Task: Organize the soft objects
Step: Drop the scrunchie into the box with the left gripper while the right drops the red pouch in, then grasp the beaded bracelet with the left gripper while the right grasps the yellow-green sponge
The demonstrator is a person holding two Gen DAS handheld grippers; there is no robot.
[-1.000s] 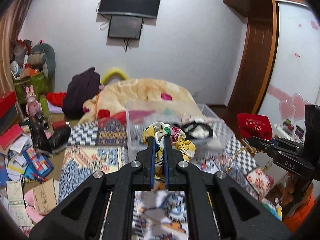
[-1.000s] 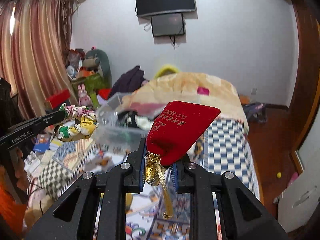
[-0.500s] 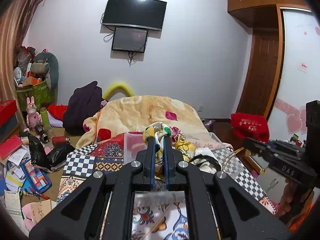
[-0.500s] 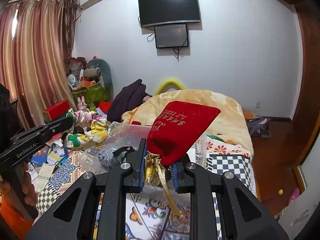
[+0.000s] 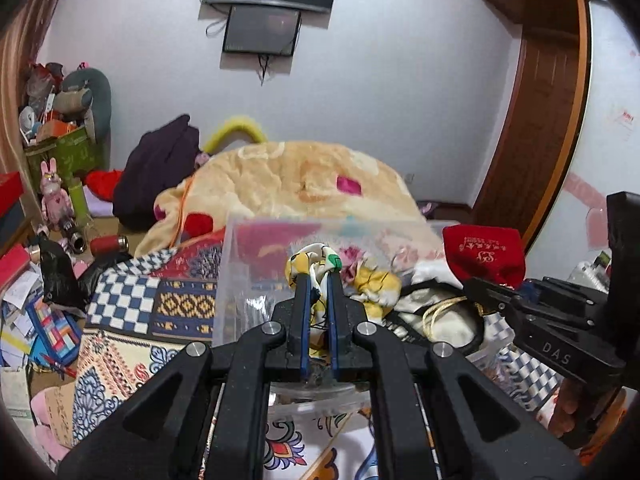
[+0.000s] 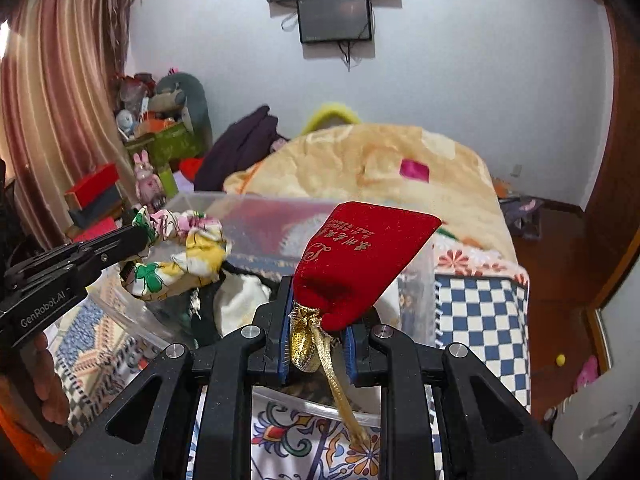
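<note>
My left gripper (image 5: 318,276) is shut on a yellow floral cloth scrunchie (image 5: 376,284) and holds it over a clear plastic bin (image 5: 236,280). The scrunchie also shows in the right wrist view (image 6: 180,256), held by the left gripper (image 6: 138,236). My right gripper (image 6: 316,312) is shut on the gold-tied neck of a red velvet pouch (image 6: 364,256), above the bin's near edge (image 6: 416,292). In the left wrist view the pouch (image 5: 484,252) hangs at the right gripper (image 5: 472,284). White and black cloth items (image 6: 240,300) lie inside the bin.
The bin sits on a bed with a patterned cover (image 5: 120,304) and a cream blanket (image 5: 288,184) behind it. A dark bag (image 5: 156,168) and floor clutter (image 5: 36,320) lie at the left. A wooden door (image 5: 536,140) stands at the right.
Both grippers have tilted down and moved closer to the bin, carrying the scrunchie and the pouch over it. Both stay shut on their items.
</note>
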